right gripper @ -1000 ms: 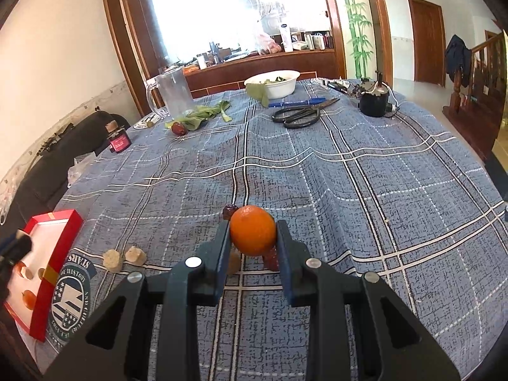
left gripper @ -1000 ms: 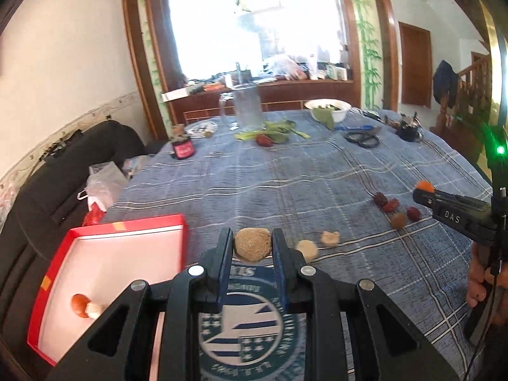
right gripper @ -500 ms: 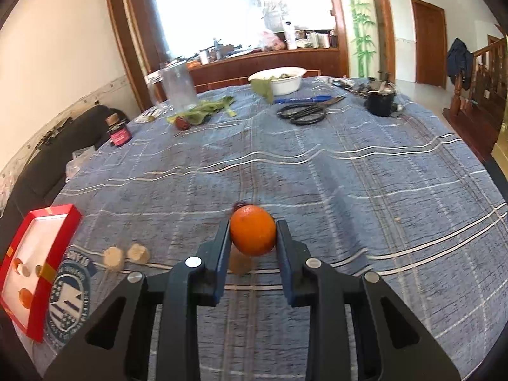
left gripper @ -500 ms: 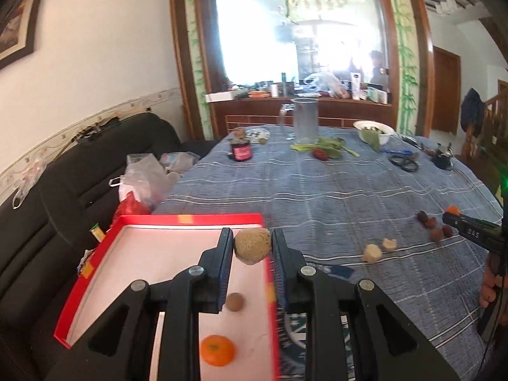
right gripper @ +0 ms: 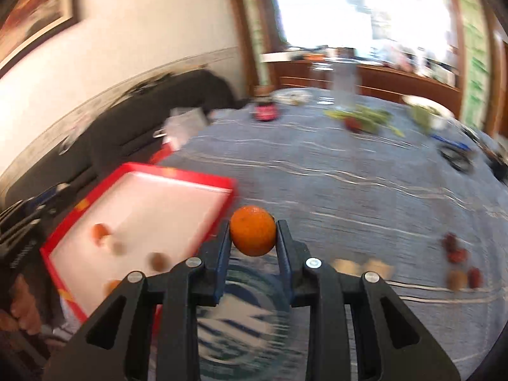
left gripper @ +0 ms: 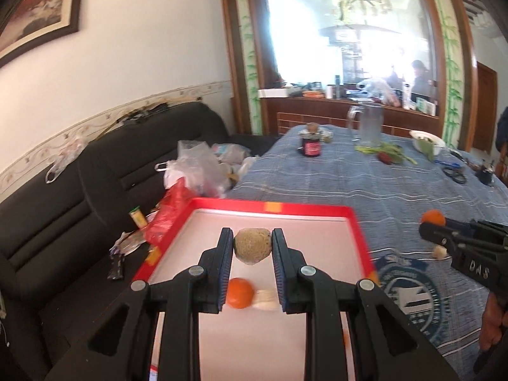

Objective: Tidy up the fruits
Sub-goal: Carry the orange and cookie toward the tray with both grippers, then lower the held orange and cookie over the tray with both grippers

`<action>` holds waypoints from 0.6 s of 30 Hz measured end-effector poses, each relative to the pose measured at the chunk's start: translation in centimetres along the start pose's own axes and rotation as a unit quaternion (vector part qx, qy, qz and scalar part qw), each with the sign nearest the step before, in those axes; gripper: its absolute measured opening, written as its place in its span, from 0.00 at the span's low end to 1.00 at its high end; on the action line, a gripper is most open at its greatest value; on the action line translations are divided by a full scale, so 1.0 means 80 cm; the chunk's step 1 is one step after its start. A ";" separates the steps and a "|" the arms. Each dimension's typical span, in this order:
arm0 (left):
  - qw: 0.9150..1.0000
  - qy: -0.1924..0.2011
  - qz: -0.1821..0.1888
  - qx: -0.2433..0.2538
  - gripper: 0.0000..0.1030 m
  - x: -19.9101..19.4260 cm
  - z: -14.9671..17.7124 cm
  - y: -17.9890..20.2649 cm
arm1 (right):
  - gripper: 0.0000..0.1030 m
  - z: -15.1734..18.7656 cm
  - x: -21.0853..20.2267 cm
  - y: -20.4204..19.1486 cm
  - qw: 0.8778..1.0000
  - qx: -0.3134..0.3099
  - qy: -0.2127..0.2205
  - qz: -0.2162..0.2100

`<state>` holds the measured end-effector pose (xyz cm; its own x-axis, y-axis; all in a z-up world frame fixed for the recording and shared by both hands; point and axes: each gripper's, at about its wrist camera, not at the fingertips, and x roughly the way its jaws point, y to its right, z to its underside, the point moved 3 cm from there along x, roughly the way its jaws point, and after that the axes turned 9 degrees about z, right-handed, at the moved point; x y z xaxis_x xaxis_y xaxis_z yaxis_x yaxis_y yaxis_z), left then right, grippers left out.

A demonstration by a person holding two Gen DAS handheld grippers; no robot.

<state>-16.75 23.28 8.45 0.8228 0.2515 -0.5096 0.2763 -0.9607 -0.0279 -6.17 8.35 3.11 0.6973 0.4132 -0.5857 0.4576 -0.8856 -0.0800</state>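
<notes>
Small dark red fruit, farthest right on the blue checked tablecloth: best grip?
Take the small dark red fruit across its narrow middle, descending from above. It lies loose on the blue checked tablecloth, with a tan fruit close beside it, so avoid a sideways approach.

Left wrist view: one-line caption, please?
Left gripper holds a brown fruit over the red tray.
</notes>
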 end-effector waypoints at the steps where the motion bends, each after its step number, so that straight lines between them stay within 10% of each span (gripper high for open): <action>1: 1.000 -0.001 -0.004 -0.003 0.23 0.001 0.002 -0.006 | 0.29 -0.001 0.002 -0.020 1.000 -0.012 -0.001 -0.013; 18: 0.999 -0.029 -0.025 -0.029 0.23 0.022 0.028 -0.062 | 0.29 0.028 0.026 -0.144 0.992 -0.089 -0.041 -0.085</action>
<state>-17.75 28.24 5.78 0.7782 0.2898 -0.5571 0.3453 -0.9385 -0.0058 -11.24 18.94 0.97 0.5580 0.5290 -0.6394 0.6597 -0.7502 -0.0449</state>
